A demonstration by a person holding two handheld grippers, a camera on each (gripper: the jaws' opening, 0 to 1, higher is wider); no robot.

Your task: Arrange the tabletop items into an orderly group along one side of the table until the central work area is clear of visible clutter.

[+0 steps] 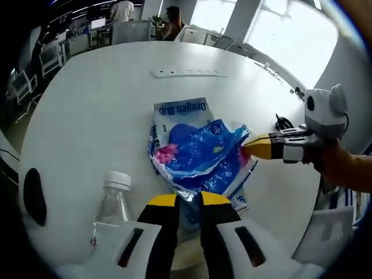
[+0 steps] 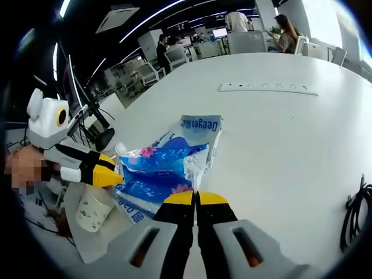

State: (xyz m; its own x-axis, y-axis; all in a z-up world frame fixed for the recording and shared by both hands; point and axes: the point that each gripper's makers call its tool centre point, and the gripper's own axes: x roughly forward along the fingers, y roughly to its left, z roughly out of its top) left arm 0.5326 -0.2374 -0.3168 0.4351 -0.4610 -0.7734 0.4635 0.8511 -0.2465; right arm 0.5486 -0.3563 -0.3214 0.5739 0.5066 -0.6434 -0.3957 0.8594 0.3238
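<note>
Both grippers are pinching the blue plastic bag [image 1: 200, 157] lying toward the middle of the white desk [image 1: 93, 104] — the left gripper [image 1: 189, 200] is closing its narrow jaws on one edge of the bag, and the right gripper [image 2: 196, 199] is clamping the opposite edge. In the left gripper view the right gripper's yellow tips are biting into the bag's side. A clear bottle [image 1: 110, 206] is standing just beside the left gripper, a paper cup [image 2: 93, 210] is sitting near the desk's edge, and a power strip [image 1: 189, 73] is lying well apart. Doing this well probably means lifting both edges together — evenly, so the bag isn't tearing — and steering clear of the bottle.
</note>
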